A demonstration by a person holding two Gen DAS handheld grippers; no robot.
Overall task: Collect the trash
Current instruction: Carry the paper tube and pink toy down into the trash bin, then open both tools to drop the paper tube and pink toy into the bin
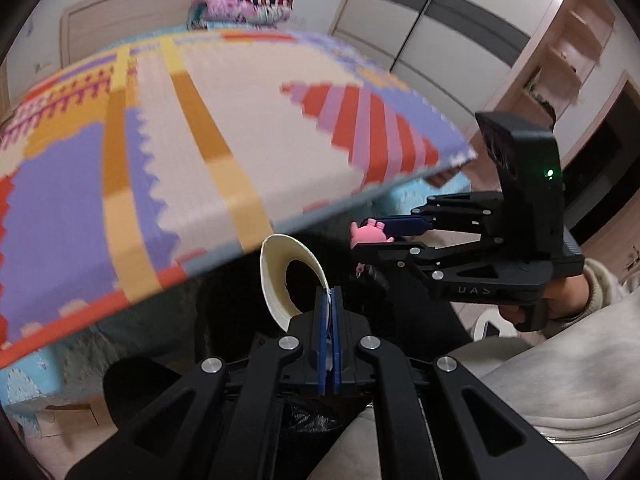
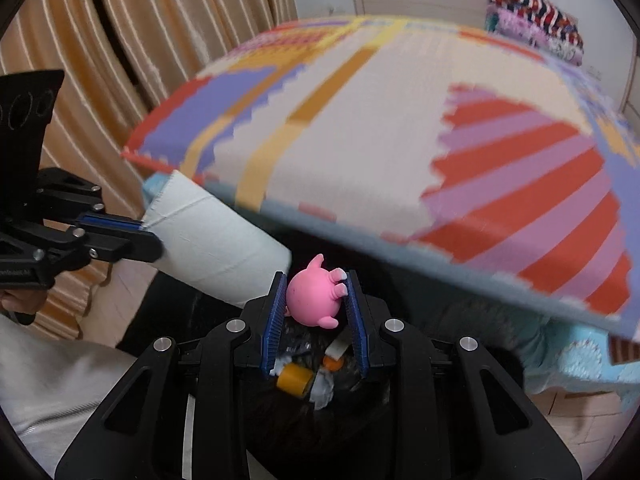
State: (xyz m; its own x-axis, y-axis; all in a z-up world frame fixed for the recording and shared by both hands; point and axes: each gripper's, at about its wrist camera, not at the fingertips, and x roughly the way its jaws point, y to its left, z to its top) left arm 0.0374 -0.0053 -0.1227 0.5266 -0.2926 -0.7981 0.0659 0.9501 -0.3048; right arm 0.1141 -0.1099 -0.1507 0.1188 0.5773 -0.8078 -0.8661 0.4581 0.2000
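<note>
The left gripper has its jaws clenched on the thin wall of a white paper cup. The cup is squashed out of round, its cream inside and curled rim facing the left wrist camera, its plain pale outside showing in the right wrist view. The right gripper has its jaws pressed on a small pink rubbery toy, round-bodied with stubby pale-tipped legs. Both things hang just past the edge of the table, which wears a bright patterned cloth. Below the right jaws lies a black bin bag holding an orange tape roll and crumpled white scraps.
</note>
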